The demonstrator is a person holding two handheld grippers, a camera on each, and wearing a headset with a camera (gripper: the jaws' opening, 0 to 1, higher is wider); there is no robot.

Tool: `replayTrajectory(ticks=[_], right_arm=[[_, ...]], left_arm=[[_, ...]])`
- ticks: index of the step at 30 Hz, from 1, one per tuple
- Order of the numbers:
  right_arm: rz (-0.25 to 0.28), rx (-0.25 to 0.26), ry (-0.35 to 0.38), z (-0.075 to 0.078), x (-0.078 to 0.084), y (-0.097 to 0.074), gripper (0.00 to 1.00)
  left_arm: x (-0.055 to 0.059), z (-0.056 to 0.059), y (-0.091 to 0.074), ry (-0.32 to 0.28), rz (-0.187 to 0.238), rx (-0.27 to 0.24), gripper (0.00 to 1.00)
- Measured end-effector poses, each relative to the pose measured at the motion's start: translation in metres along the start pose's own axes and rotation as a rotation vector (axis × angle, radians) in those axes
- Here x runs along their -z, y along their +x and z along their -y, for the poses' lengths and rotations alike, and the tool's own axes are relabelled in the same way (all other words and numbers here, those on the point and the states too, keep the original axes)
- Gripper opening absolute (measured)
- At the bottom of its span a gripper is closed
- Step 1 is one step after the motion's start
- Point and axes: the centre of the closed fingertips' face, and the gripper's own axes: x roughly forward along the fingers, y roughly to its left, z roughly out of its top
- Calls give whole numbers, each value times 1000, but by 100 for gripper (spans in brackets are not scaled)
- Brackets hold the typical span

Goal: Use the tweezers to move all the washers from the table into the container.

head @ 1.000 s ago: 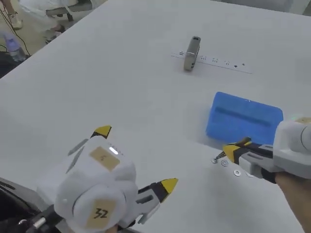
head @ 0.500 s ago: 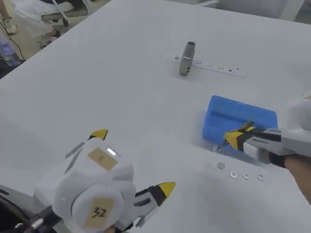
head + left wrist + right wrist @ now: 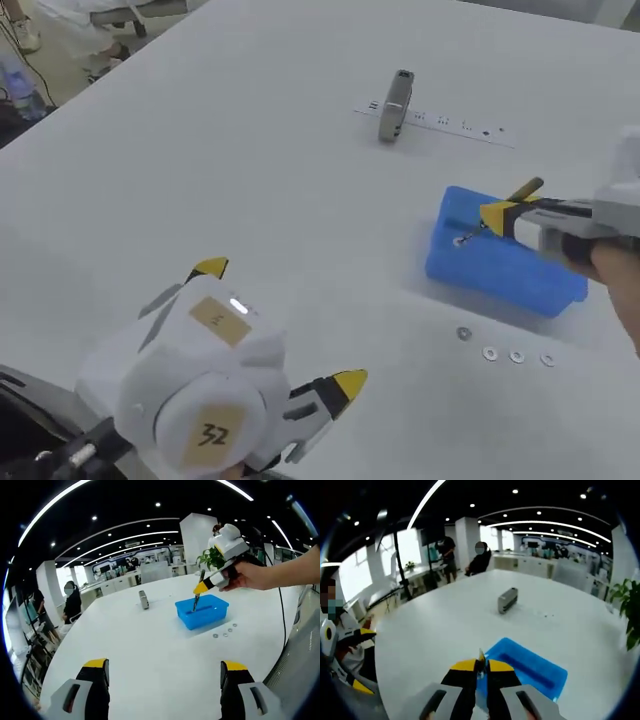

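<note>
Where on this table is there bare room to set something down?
Wide bare table between the left gripper and the grey device. Crowded: the washers beside the blue container, with the right gripper and tweezers above it.

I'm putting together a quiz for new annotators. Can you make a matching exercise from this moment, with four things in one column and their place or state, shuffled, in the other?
Things
1. washers
2. tweezers
3. left gripper
4. small grey object

Place or state
a. held in the right gripper, tip down in the blue container
b. jaws wide apart, holding nothing
c. in a row on the table, outside the container
d. standing on the table, farther off than the container

Pairs: 1-c, 2-a, 3-b, 4-d
</note>
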Motion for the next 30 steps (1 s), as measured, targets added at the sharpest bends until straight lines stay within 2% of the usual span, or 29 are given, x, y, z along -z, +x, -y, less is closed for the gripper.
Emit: replayTrajectory(ticks=[7,15,16,17,20,24,30], right_arm=[[-113,-1,-18,12,21,34,3],[-150,-13,-53,6,29,44,3],[-121,-15,-61,6,24,43,3],[-136,-11,-57,4,26,41,3],[-131,-12,-57,6,23,46,3],[-105,1,-22,10,25,45,3],[-87,6,-24,11,24,45,4]], left_arm=[[3,-2,1,5,-14,-11,94],[5,-2,2,15,-29,-13,94],[6,-2,2,16,-31,-13,94],[6,-2,2,19,-35,-15,94],[6,-2,2,20,-36,-17,94],[7,-3,2,24,-40,-25,94],[6,-3,2,25,-36,-22,94]])
